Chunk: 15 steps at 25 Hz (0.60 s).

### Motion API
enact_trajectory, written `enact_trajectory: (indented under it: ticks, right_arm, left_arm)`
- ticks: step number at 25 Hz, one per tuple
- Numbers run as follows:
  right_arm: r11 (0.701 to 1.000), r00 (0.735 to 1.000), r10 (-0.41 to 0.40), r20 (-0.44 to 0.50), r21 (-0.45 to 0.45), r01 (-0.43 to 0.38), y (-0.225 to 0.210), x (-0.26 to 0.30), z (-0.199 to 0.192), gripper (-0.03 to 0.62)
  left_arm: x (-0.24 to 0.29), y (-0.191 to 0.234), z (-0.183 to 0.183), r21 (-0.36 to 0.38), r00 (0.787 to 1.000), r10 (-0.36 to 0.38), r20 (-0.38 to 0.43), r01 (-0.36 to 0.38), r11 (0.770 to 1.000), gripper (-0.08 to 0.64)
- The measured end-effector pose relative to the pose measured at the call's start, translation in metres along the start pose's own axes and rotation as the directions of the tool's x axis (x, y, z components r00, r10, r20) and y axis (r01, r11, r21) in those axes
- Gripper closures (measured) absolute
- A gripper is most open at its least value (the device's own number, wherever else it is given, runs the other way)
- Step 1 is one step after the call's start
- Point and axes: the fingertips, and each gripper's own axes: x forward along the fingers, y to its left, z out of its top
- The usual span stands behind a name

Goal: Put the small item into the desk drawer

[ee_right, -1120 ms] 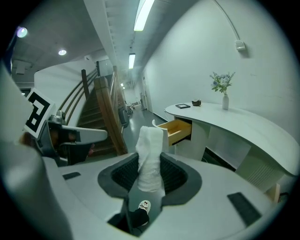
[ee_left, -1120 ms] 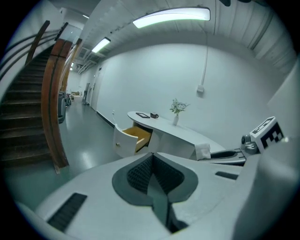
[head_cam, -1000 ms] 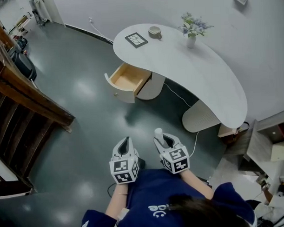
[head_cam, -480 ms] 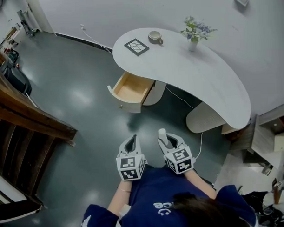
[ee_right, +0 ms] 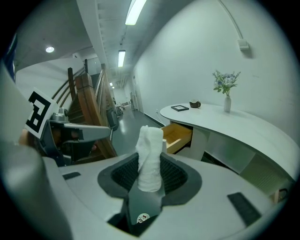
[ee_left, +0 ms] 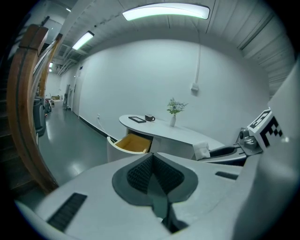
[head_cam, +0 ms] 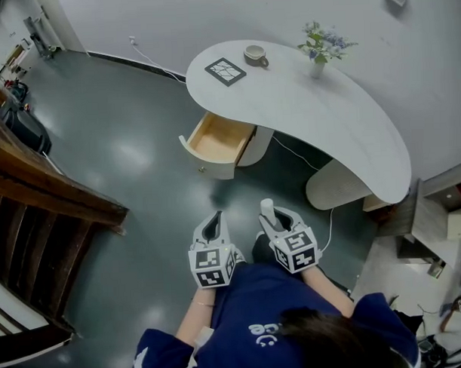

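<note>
White cloth roll (ee_right: 150, 157) stands upright in the right gripper (head_cam: 269, 218), whose jaws are clamped on its lower part only, well apart from the open desk drawer (head_cam: 216, 139). Held that low, it may tip or slip out on the way over. The left gripper (ee_left: 153, 174) has its jaws together and holds nothing. Since a second ago both grippers have edged nearer the desk (head_cam: 342, 130), and the grip looks unchanged.

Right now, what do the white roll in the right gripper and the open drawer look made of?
White roll: looks like soft cloth or paper towel, matte, with a wrinkled, wrapped surface.
Drawer: inside looks like light wood or wood-look board, warm tan; outer front smooth matte white, probably painted.
</note>
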Motion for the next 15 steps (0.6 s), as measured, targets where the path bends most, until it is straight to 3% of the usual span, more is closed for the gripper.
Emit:
enact_trajectory:
  ticks: [10, 15]
  right_arm:
    - [0.996, 0.999, 0.04, 0.012, -0.076, -0.039, 0.0, 0.031, 0.02, 0.449]
    - [0.994, 0.996, 0.088, 0.007, -0.069, -0.088, -0.008, 0.058, 0.034, 0.449]
  left_arm:
    - [0.004, 0.025, 0.008, -0.002, 0.999, 0.05, 0.019, -0.049, 0.999, 0.557]
    - [0.018, 0.042, 0.014, -0.007, 0.995, 0.096, 0.012, -0.096, 0.995, 0.557]
